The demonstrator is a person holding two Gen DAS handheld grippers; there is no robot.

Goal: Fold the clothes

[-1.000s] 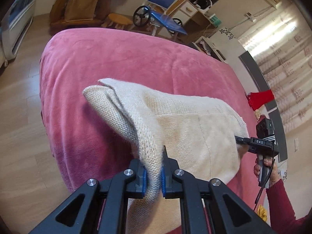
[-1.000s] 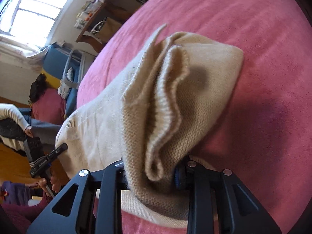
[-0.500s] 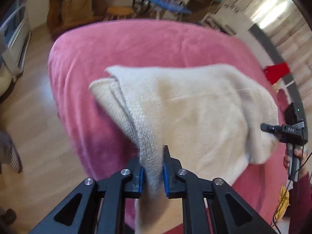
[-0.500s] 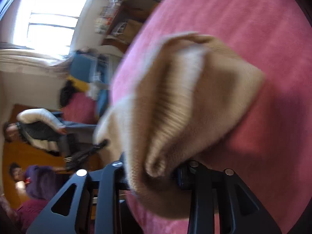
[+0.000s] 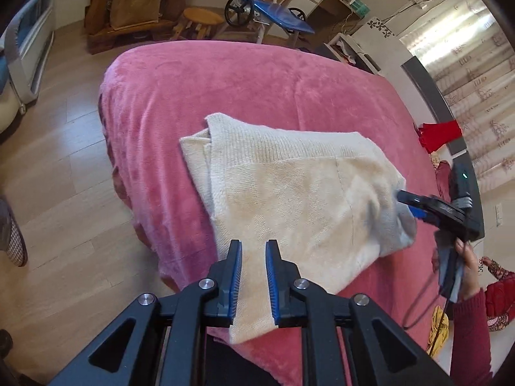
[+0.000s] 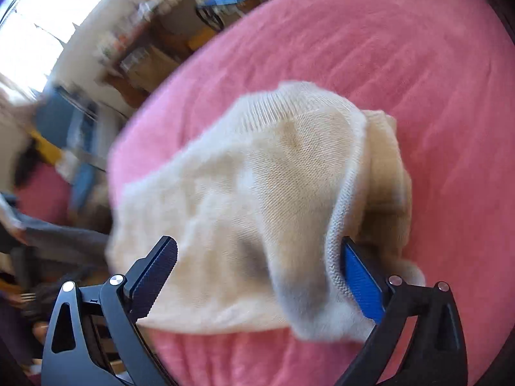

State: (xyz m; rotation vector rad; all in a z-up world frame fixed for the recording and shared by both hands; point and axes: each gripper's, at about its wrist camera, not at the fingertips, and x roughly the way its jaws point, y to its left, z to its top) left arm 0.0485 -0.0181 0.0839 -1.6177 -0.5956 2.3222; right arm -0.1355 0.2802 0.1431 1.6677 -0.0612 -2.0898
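Note:
A cream knitted sweater (image 5: pixel 289 193) lies folded on the pink blanket (image 5: pixel 225 90) of a bed. My left gripper (image 5: pixel 254 244) hovers over its near edge. The jaws stand a narrow gap apart and the knit shows flat beneath them, not pinched. My right gripper (image 6: pixel 257 244) has its jaws opening wide. The sweater's (image 6: pixel 257 177) corner slumps loosely between them and drapes over the right finger (image 6: pixel 360 273), with no pad pressing on it. The left wrist view shows the right gripper (image 5: pixel 410 204) at the sweater's right end, held by a hand in a red sleeve (image 5: pixel 466 257).
Wooden floor (image 5: pixel 64 177) borders the bed on the left, with a slipper (image 5: pixel 14 241) at its edge. Beyond the bed stand a round stool (image 5: pixel 202 16), a brown bag (image 5: pixel 135 3) and a blue wheeled seat (image 5: pixel 276 6). A red garment (image 5: pixel 441 132) lies at the right.
Both grippers had the sweater pinched. The left now stands off the fold and higher. The right jaws have sprung wide. The raised fold has dropped flatter onto the bed.

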